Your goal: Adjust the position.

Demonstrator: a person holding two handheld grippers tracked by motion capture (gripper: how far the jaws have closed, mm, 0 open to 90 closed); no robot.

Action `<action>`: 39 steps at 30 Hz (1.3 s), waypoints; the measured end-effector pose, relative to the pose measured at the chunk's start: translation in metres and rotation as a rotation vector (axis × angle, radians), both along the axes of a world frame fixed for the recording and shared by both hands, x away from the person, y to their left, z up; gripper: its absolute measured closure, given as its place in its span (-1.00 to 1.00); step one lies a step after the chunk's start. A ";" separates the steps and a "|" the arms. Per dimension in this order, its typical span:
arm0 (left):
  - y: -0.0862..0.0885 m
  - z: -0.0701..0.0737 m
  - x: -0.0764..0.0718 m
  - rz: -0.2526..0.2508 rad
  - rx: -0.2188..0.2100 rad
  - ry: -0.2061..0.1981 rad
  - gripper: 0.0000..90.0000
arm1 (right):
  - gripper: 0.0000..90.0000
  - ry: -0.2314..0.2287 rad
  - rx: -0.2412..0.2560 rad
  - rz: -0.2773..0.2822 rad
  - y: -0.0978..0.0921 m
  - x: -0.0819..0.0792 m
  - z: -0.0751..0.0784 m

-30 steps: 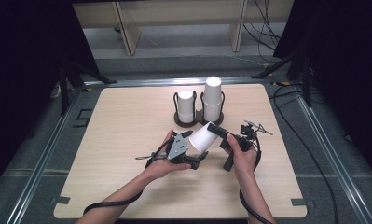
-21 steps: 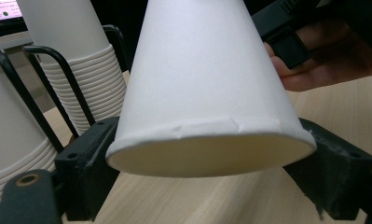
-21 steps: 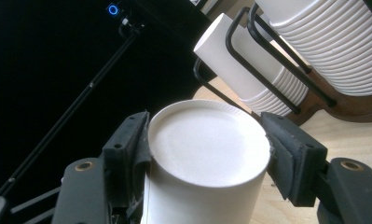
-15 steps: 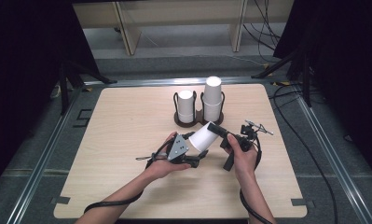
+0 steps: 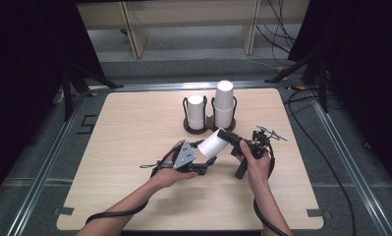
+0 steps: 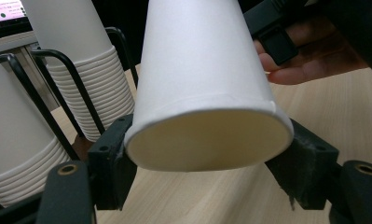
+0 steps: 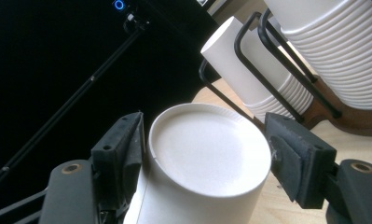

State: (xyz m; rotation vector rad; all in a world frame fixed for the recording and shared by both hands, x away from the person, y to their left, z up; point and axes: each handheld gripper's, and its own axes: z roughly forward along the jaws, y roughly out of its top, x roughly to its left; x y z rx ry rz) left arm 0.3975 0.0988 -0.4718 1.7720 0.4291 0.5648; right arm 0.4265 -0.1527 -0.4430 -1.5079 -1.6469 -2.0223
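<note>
A white paper cup (image 5: 214, 143) lies tilted just in front of the black wire rack (image 5: 209, 124), held above the table (image 5: 125, 147) between both grippers.

The left gripper (image 5: 203, 164) has the cup's open rim end. In the left gripper view its jaws sit against either side of the rim (image 6: 207, 140), the cup mouth (image 6: 207, 142) facing the camera; the pads press the rim, so the jaws are closed about as wide as the cup.

The right gripper (image 5: 226, 135) is at the cup's closed base. In the right gripper view the base (image 7: 209, 149) lies between the jaws: the left pad touches the wall, while the right pad seems to stand just apart, though the contact there is hard to judge.

The rack holds two stacks of cups, the shorter stack (image 5: 197, 110) and the taller stack (image 5: 224, 101). In the gripper views both stacks are cut off by the frame edges. The cup's middle is partly hidden behind the gripper bodies in the high view.
</note>
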 end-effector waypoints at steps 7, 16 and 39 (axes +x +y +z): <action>0.002 0.001 0.000 -0.010 0.002 0.015 -0.32 | -0.35 -0.039 -0.029 -0.024 -0.001 0.000 0.005; 0.008 0.003 0.001 -0.011 0.015 0.031 -0.29 | -0.37 -0.094 -0.069 -0.042 -0.007 -0.002 0.013; 0.040 0.019 -0.005 -0.039 0.124 0.044 -0.29 | -0.40 -0.221 -0.314 -0.143 -0.030 -0.012 0.007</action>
